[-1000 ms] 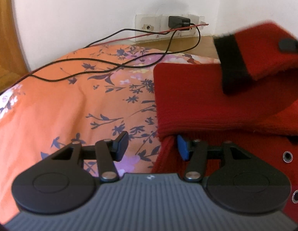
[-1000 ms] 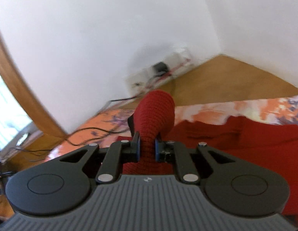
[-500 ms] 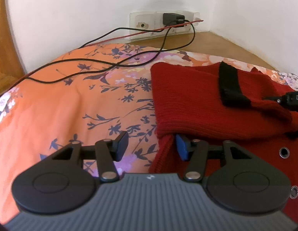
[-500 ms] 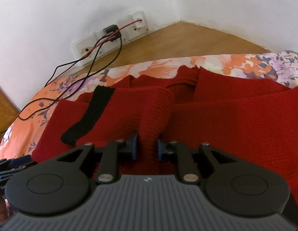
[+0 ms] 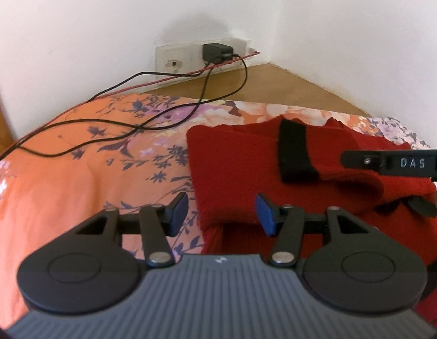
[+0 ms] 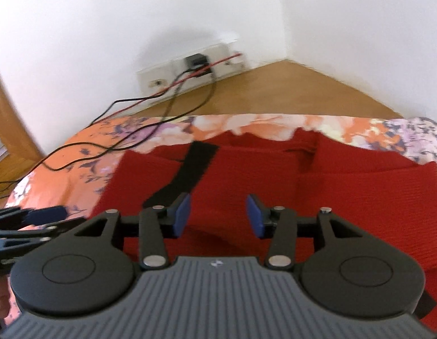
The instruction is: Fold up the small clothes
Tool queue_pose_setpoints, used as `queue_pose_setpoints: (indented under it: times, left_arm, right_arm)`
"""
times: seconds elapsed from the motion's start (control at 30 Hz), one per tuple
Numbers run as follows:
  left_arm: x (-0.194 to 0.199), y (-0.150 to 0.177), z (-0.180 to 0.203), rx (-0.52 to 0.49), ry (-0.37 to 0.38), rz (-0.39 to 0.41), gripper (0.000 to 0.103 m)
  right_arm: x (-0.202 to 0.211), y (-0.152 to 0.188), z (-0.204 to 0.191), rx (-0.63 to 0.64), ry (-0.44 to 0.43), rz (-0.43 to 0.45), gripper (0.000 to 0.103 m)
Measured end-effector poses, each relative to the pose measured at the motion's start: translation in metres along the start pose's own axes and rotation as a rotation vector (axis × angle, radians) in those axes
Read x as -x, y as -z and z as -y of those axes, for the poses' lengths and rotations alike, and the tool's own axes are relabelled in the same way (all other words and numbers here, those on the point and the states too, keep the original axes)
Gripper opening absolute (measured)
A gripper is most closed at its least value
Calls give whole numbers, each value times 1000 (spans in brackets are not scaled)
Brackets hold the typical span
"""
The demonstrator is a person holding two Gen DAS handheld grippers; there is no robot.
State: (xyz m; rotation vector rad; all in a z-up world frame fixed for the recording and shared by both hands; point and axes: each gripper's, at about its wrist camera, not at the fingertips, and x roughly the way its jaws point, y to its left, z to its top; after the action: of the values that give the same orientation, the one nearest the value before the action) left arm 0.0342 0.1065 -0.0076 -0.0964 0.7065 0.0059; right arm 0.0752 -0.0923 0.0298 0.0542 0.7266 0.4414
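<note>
Red sweater [image 6: 275,175], one black cuff [image 6: 187,172]

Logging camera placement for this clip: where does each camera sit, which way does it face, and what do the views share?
Left wrist: rides the left gripper, facing the wall socket over the red sweater's left edge; its open fingers show, and the right gripper enters at right.
Right wrist: rides the right gripper, above the sweater, facing the same wall; its open fingers show.
Shared: sweater, black cuff, floral bedsheet, cables, socket.
</note>
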Motion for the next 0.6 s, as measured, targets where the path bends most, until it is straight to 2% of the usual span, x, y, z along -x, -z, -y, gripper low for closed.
queue_pose_setpoints:
  times: [0.13, 0.27, 0.5, 0.57, 0.6]
  left_arm:
    - [-6, 0, -4, -11, -1, -13, 55]
    - [-8, 0, -8, -29, -3, -9, 55]
    - [-14, -2, -12, -22, 17, -15, 55]
    - [-15, -2, -12, -20, 22, -17, 55]
    - [-15, -2, -11, -20, 24, -18, 55]
  right_arm:
    - [-5, 7, -26, 53, -24, 7, 58]
    - [-19, 13, -50, 163, -8, -11, 58]
    - [-51, 22, -59, 207, 44, -36, 58]
    - [-51, 23, -60, 223, 47, -31, 53]
    - [-51, 23, -61, 239, 49, -29, 45]
